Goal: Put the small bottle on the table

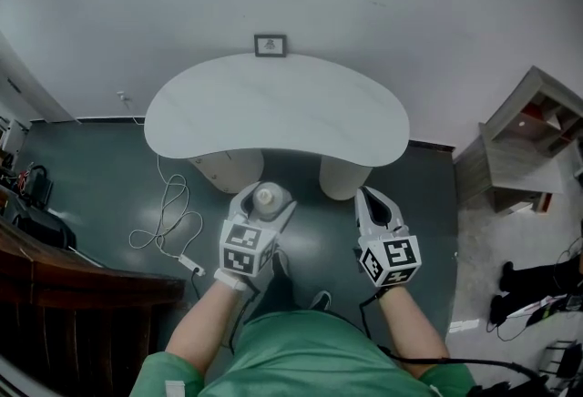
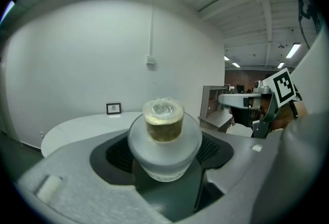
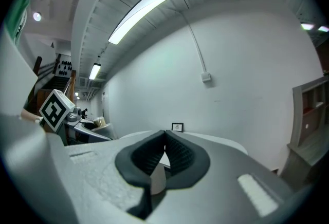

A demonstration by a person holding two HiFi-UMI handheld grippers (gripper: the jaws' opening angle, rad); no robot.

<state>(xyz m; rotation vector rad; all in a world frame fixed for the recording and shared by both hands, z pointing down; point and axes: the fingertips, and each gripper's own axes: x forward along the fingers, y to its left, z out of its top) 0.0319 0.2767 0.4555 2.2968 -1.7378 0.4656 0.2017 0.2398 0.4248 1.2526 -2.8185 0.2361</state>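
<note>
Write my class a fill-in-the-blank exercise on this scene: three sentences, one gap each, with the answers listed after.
1. The left claw grips the small frosted bottle with a tan stopper, while the right claw holds ____.
2. The right claw's jaws are not open but ____.
3. The kidney-shaped table ahead of both claws is ____ in colour.
Missing words: nothing; shut; white.

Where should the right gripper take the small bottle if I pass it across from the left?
Probably the stubby cap, from above. The small bottle stands upright and the left gripper clamps its wide frosted body, leaving only the cap proud. The right gripper is shut, so open it first.
</note>
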